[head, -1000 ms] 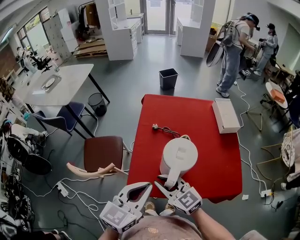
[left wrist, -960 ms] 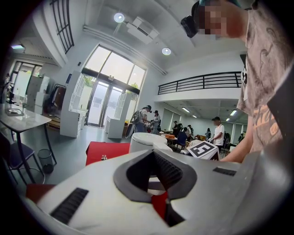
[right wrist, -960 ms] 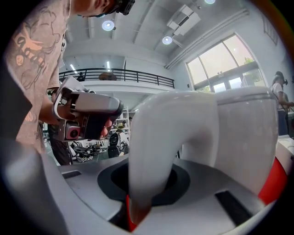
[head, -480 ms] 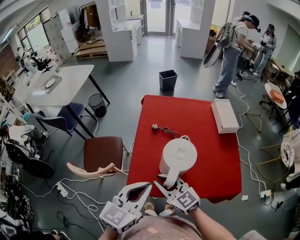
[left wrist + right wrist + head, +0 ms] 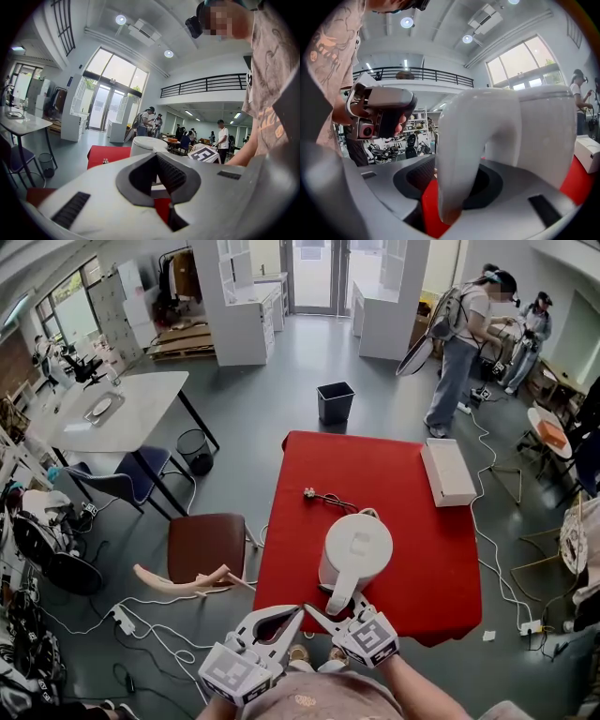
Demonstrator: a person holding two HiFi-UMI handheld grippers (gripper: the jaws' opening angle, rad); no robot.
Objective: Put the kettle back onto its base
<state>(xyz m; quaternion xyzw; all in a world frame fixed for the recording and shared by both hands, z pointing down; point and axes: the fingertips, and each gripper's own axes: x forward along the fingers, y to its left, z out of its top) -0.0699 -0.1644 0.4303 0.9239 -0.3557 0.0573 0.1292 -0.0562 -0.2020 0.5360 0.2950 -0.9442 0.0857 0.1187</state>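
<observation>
A white plastic electric kettle (image 5: 356, 549) stands upright on the red tabletop (image 5: 412, 521), in the lower centre of the head view, with its curved white handle (image 5: 459, 154) turned toward the bottom edge of the frame. A black cord (image 5: 333, 501) runs from a plug (image 5: 309, 492) lying on the cloth toward the kettle's far side (the base itself cannot be made out beneath the body).

The right gripper (image 5: 335, 604) sits at the handle's lower end. Its jaws have just been opening and now stand spread wide, with the handle between them and a strip of red showing beside it. The left gripper (image 5: 300, 609), just to the left at the tabletop's near edge, has its jaws pressed together at the tips with nothing in them.

A white oblong box (image 5: 448, 472) lies at the tabletop's upper right edge, well apart from the kettle. A brown chair (image 5: 206, 545) stands beside the tabletop on the left.
</observation>
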